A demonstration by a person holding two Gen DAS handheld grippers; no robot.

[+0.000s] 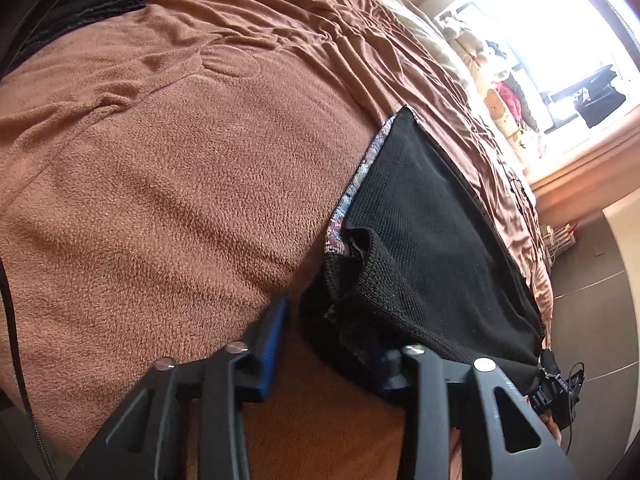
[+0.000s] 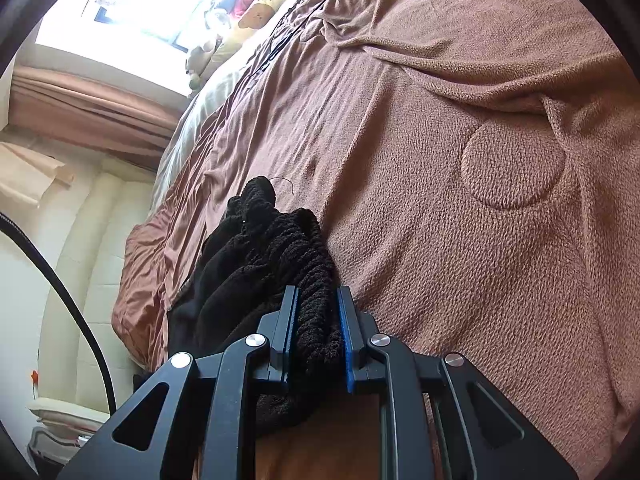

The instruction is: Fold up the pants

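The black knit pants (image 1: 420, 220) lie folded along the right edge of the bed, with a strip of patterned fabric (image 1: 360, 184) showing along their left side. My left gripper (image 1: 332, 332) is open and wide. Its left blue pad (image 1: 274, 336) rests on the blanket, and a bunched end of the pants drapes over the right finger and hides its pad. In the right wrist view my right gripper (image 2: 316, 300) is shut on a thick bunch of the black pants (image 2: 256, 248), which bulges up between both blue pads and hangs off to the left.
A brown fleece blanket (image 1: 180, 180) covers the bed, with a rumpled brown sheet (image 1: 400, 40) beyond. Pillows and plush toys (image 1: 496, 100) sit by the bright window. Dark clothes (image 1: 80, 0) lie at the far corner. Dark floor (image 1: 592, 300) lies beyond the bed edge; a black cable (image 2: 52, 272) arcs past a cream padded panel (image 2: 92, 240).
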